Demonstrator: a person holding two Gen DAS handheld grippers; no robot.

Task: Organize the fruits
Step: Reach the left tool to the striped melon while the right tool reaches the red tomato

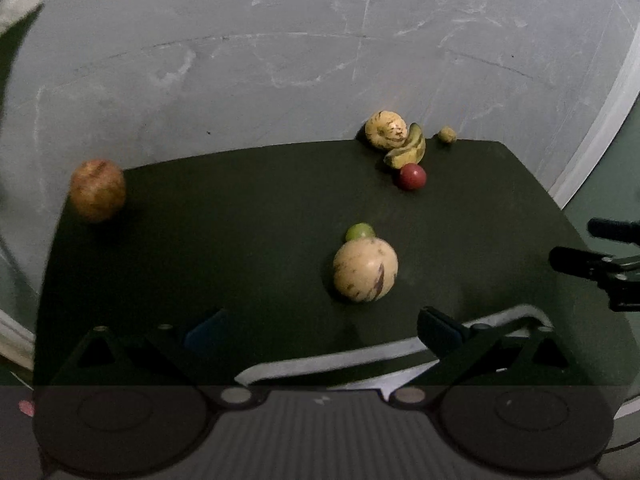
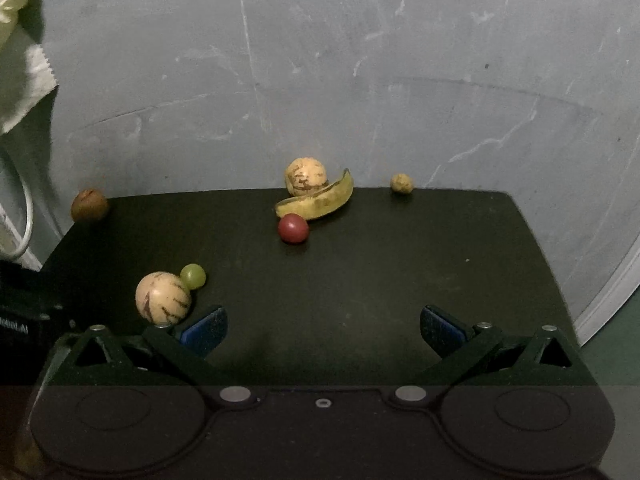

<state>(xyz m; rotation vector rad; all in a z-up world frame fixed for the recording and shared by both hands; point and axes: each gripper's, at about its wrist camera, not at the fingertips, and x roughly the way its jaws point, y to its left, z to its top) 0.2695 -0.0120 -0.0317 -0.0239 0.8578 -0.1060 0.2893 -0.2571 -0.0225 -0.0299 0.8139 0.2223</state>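
Looking barely started: both grippers, left gripper and right gripper, gape empty, with the striped melon, green grape, red fruit, banana and what's maybe a brown apple scattered on the dark table

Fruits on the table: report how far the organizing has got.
Done: possibly a far cluster of striped melon, banana and red fruit. In hand: nothing; left gripper and right gripper are open. Left: brown fruit, near melon, green grape, small nut.

Partial white lettering "...obotAI" on left tool.
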